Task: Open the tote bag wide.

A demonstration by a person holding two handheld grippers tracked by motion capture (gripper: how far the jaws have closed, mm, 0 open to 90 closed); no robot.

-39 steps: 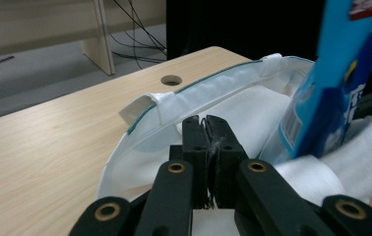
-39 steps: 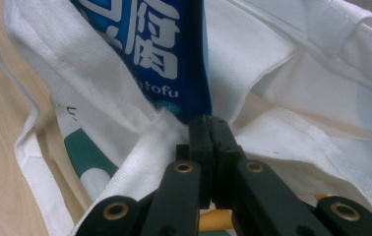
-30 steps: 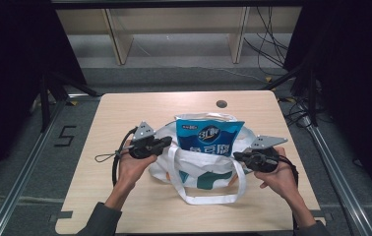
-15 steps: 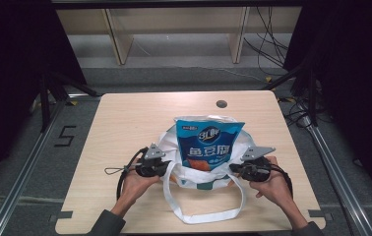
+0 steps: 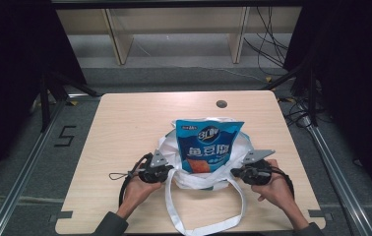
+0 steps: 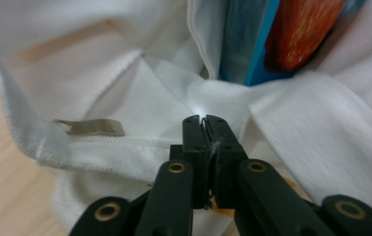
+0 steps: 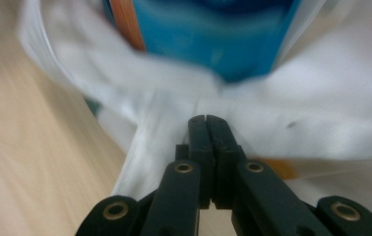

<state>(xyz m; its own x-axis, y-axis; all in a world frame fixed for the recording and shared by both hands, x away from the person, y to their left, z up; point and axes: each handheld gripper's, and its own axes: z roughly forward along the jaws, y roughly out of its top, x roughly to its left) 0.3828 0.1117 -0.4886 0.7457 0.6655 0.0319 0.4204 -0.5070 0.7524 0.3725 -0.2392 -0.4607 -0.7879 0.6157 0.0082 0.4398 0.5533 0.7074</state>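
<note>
A white cloth tote bag sits slumped on the wooden table. A blue snack pouch stands upright in it. My left gripper is at the bag's left rim. In the left gripper view, this gripper pinches a fold of white cloth just below the pouch. Its jaws have just been easing apart a little, with cloth still between them. My right gripper is at the right rim. In the right gripper view, it is shut, and creases in the cloth run to its tips.
One long white handle loop lies toward the table's near edge. A round cable hole is at the back of the table. Shelving and cables stand beyond the far edge. Bare wood lies beside the bag.
Both hands have come down and toward the near edge with the bag. The bag's sides have sunk around the pouch, and a handle loop now lies on the table.
</note>
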